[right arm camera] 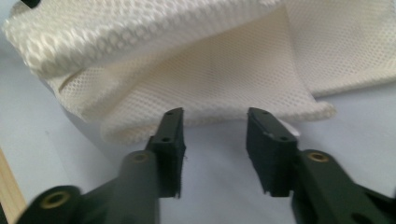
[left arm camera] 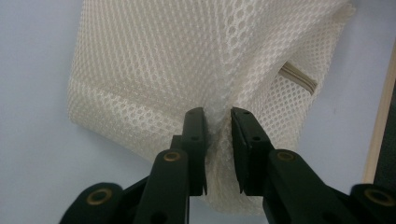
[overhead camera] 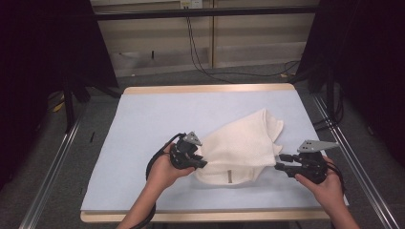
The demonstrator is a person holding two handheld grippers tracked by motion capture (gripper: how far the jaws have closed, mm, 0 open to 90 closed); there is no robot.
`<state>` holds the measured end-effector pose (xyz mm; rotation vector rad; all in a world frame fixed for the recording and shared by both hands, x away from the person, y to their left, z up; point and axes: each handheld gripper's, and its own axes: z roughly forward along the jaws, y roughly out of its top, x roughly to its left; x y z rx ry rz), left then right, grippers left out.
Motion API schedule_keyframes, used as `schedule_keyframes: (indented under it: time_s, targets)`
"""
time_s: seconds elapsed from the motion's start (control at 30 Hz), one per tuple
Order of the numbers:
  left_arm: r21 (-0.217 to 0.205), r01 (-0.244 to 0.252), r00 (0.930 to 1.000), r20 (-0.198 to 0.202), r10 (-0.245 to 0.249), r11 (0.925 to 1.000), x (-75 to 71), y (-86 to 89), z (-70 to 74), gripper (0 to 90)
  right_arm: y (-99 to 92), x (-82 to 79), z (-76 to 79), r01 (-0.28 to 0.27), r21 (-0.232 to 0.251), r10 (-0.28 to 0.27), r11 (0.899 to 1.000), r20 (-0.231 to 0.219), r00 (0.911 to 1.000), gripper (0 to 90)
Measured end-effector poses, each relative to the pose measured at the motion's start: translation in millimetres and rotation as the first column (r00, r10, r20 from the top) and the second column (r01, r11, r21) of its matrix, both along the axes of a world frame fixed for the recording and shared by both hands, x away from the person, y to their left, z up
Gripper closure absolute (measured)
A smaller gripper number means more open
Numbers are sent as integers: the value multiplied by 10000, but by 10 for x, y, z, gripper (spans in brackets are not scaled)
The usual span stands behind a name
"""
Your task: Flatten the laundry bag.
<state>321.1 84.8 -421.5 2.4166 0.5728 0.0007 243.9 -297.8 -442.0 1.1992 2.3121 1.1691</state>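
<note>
A white mesh cloth (overhead camera: 239, 148) lies crumpled on the pale blue table cover (overhead camera: 153, 119), right of centre near the front. My left gripper (overhead camera: 200, 162) is at the cloth's left edge; in the left gripper view its jaws (left arm camera: 218, 116) pinch a bunched fold of the mesh (left arm camera: 187, 60). My right gripper (overhead camera: 281, 162) sits at the cloth's right edge. In the right gripper view its jaws (right arm camera: 215, 116) stand apart over bare cover, and the cloth's edge (right arm camera: 210, 74) lies just beyond the tips, not between them.
A small beige tag (overhead camera: 229, 176) is sewn on the cloth near its front edge. The table's wooden rim (overhead camera: 205, 88) runs along the far side and the front. Metal rails (overhead camera: 52, 162) flank the table, and dark curtains and cables lie beyond.
</note>
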Motion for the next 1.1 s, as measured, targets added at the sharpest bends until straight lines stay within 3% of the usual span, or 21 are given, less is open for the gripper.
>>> schedule_keyframes:
  time_s: [0.03, 0.07, 0.13, 0.3, 0.53, 0.9, 1.03, 1.1]
  targets:
    - [0, 0, 10000, 0, 0, 10000, 0, 0, 0, 792, 19, 5, 2, -10, 19, 10, 10000, 40, 10000, 636]
    - [-88, -160, 9992, -381, 157, 9998, -4, 2, 7, 807, 44, 18, 4, -20, 32, 19, 10000, 62, 10000, 654]
    - [-213, -328, 9978, -577, 315, 9992, -17, 5, 27, 821, 72, 39, 11, -84, 102, 82, 9999, 189, 9998, 729]
    - [-363, -411, 9960, -804, 380, 9985, -36, 28, 62, 825, 168, 69, 17, -425, 2, 425, 9991, 395, 9983, 852]
    - [-521, -453, 9964, -736, 414, 9976, -45, 60, 71, 824, 318, 121, -62, -891, -421, 903, 9951, 285, 9955, 877]
    - [-812, -853, 9937, -796, 789, 9930, -1, 119, 125, 833, 371, 150, -175, -1056, -691, 1057, 9920, -29, 9944, 877]
    - [-973, -1138, 9905, -885, 1053, 9887, 49, 169, 164, 839, 394, 149, -201, -1127, -949, 1121, 9891, -111, 9936, 879]
    - [-1230, -1514, 9852, -993, 1396, 9808, 118, 235, 186, 839, 407, 153, -219, -1167, -1005, 1159, 9881, -140, 9932, 885]
